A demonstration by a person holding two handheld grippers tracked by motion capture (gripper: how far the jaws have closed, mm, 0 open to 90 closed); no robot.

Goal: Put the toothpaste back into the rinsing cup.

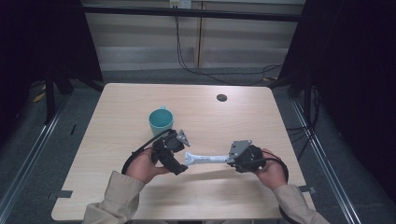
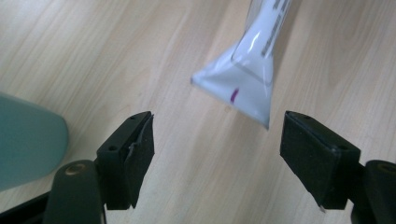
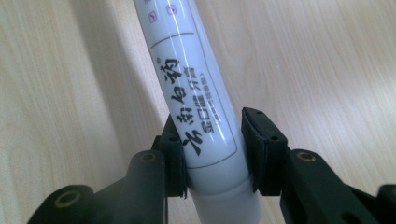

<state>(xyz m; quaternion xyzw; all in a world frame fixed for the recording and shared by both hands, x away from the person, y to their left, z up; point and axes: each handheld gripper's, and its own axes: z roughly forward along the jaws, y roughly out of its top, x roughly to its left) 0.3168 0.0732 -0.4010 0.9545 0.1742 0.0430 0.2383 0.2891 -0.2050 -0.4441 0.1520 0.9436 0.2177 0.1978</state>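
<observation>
While the person's two hands worked side by side over the near half of the tabletop (image 1: 140, 196), the right gripper (image 1: 229, 159) was found clamped on a white tube (image 1: 208, 159), its jaws closed hard against the tube's sides close to the shoulder at the capped end. In the right gripper view the tube (image 3: 196, 112) ran up and away from the jaws, its printed black lettering facing the camera, with the pale wood grain of the tabletop (image 3: 327, 60) behind it. From the high view the tube lay roughly level between the two grippers, slightly nearer the right-hand edge than the left, its flat crimped tail pointing toward the left gripper (image 1: 180, 161).

The left gripper's jaws stood wide apart with nothing pressed between them. In the left gripper view the crimped tail of the tube (image 2: 243, 93) hung just beyond the jaw tips, nearer the right-hand jaw, and touched neither pad; a small purple mark showed on the crimp. No earlier picture was supplied against which to judge movement.

A teal cup (image 1: 161, 121) stood upright near the middle of the tabletop, just beyond the left gripper, and its rounded side (image 2: 28, 140) appeared at the left margin of the left gripper view. A small dark round fitting (image 1: 222, 97) sat toward the far edge, well apart from the work
</observation>
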